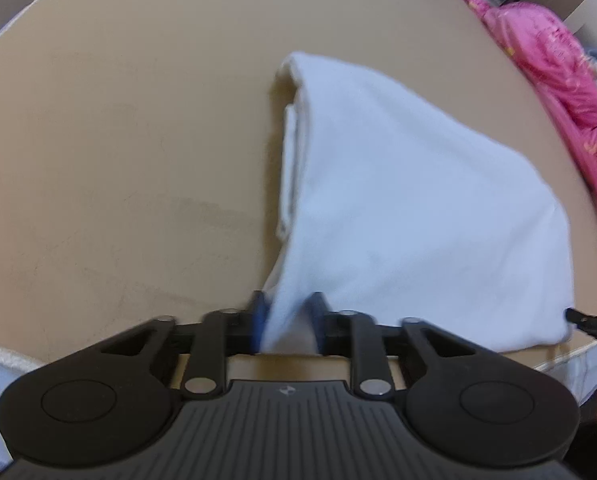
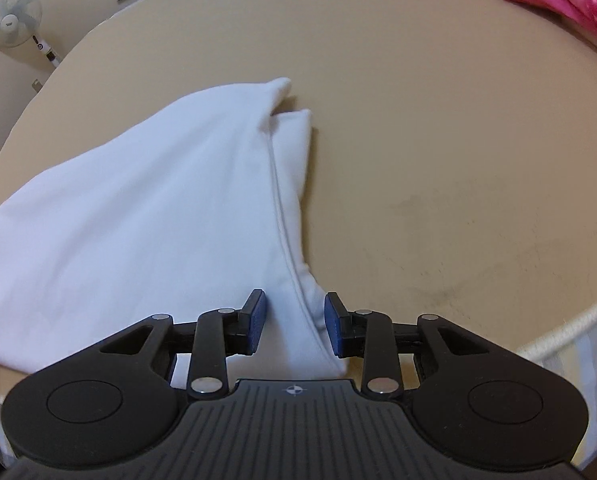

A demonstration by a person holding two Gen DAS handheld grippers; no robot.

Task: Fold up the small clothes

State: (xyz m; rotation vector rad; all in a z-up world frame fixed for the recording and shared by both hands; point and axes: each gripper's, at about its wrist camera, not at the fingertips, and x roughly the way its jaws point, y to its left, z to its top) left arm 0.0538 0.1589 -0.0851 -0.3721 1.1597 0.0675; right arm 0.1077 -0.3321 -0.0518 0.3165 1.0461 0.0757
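- The white, soft cotton garment [image 1: 398, 208] is laid partly folded on the flat beige tabletop [image 1: 118, 160], near the table's front edge.
- The left gripper [image 1: 286, 320] is closed on the garment's near-left corner; a pinched tongue of cloth is seen between its blue pads, and the fabric is drawn up from the table toward it.
- The right gripper [image 2: 294, 320] is held partly open. The garment's near-right hemmed edge [image 2: 286, 240] is seen between its blue pads [image 2: 256, 320], but whether the cloth is touched by them cannot be told; no firm hold is shown.
- The garment's long axis is judged to run away from both grippers, from the near table edge toward the far folded corner [image 2: 282, 88].
- The cloth lies directly ahead of each gripper: to the right of the left one, to the left of the right one.
- The coming move is judged to depend on the right jaws being closed on the hem, so that both near corners can be carried forward along that axis.
- A pink patterned fabric heap [image 1: 558, 80] is seen beyond the table's right side, apart from the work.
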